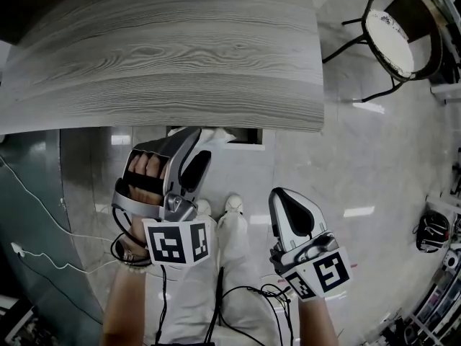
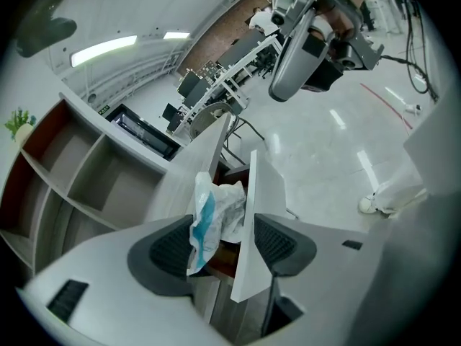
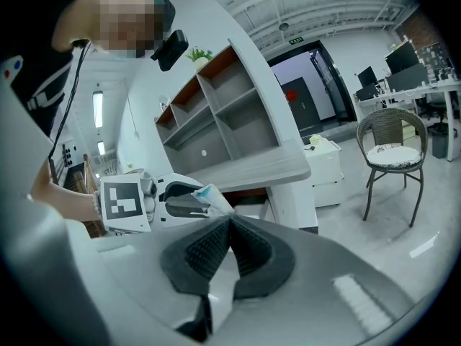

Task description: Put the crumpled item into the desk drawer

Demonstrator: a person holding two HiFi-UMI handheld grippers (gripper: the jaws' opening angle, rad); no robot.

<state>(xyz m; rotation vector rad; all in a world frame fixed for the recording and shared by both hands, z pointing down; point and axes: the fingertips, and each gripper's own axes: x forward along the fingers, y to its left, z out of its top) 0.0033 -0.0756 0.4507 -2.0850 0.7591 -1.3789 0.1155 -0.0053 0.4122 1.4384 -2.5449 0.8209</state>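
Note:
Under the grey wooden desk top (image 1: 166,56) the drawer (image 1: 248,137) stands pulled out. My left gripper (image 1: 202,144) reaches into its mouth. The left gripper view has the jaws of that gripper (image 2: 225,229) spread wide, open. The crumpled white and blue item (image 2: 210,215) sits between them and leans on the left pad (image 2: 169,249). The drawer's white front panel (image 2: 258,215) stands between the item and the right pad. My right gripper (image 1: 284,200) hangs lower right, apart from the desk; its jaws (image 3: 227,225) are shut with nothing between them. In the right gripper view the item (image 3: 210,194) pokes out of the left gripper (image 3: 169,200).
A wicker chair (image 1: 400,31) stands on the pale floor at the upper right. A shelf unit (image 3: 230,114) rises behind the desk, with a white cabinet (image 3: 324,161) beside it. Cables (image 1: 43,258) trail across the floor at left. The person's shoes (image 1: 232,204) are below the drawer.

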